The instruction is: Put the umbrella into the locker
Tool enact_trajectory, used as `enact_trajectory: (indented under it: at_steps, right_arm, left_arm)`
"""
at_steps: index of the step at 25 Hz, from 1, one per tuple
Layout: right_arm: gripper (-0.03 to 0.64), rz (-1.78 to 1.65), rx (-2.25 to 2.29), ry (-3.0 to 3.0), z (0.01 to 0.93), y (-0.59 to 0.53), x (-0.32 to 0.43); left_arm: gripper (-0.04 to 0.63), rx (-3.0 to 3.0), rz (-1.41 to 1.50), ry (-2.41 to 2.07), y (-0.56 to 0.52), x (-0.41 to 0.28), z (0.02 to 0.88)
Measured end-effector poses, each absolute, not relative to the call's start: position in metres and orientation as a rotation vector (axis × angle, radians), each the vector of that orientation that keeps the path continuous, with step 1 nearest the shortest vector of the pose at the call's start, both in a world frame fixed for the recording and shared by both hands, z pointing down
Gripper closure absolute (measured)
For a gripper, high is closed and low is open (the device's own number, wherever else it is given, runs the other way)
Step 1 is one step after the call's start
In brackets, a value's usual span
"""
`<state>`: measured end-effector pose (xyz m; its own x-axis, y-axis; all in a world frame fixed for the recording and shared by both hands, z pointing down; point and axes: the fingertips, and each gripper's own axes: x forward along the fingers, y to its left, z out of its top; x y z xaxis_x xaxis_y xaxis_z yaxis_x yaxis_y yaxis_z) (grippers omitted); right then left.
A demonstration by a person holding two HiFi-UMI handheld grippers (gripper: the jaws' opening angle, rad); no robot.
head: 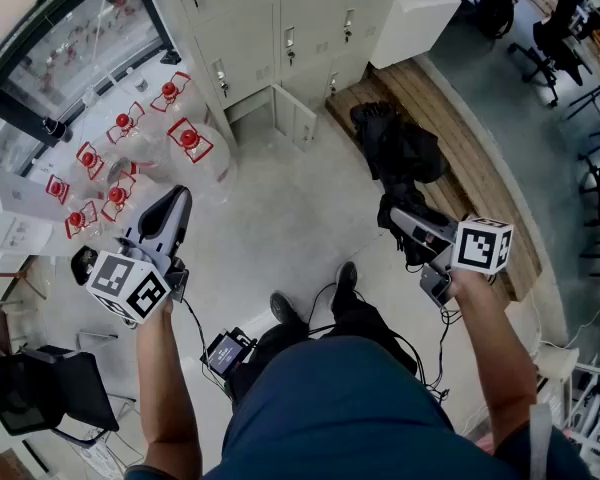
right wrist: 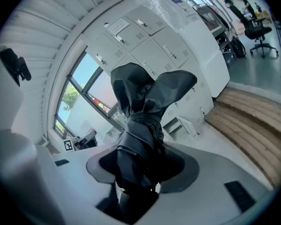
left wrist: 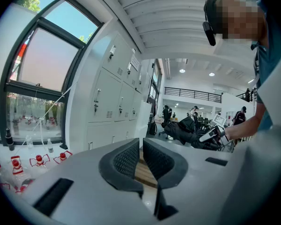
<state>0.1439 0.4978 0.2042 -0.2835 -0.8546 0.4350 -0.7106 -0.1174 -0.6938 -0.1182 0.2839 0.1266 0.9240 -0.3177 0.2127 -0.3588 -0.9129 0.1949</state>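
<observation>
The right gripper (head: 405, 218) is clamping the folded black umbrella (head: 400, 153), with its pads pressing both sides of the bundle and loose fabric sticking up past the tips. The umbrella is hanging in the air out in front of the lockers (head: 310, 18), just beside the wooden bench (head: 470, 148) that is running out from the lockers' right part. The left gripper (head: 175, 203) is hovering out from the lockers' left end, jaws drawn together at the tips and gripping nothing. One bottom locker door (head: 292, 116) is standing open, swung out toward the person, and bare floor is lying between it and the umbrella. Red-capped water bottles (head: 185, 138) are crowding the floor at the lockers' left, below the window (head: 80, 38). A black chair (head: 40, 388) is sitting well out from the lockers, behind the left gripper.
</observation>
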Motion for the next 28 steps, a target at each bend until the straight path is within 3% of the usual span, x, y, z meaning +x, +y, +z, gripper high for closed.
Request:
enact_trajectory:
  at_steps: [13, 28]
  right_arm:
    - [0.396, -1.088, -2.117, 2.025, 0.186, 0.441, 0.121]
    - [0.396, -1.118, -2.101, 2.021, 0.192, 0.405, 0.099]
  left_arm:
    - [0.557, 2.906, 0.259, -0.568, 0.265, -0.098, 0.132]
    - [0.558, 2.910, 0.231, -0.545, 0.238, -0.117, 0.136]
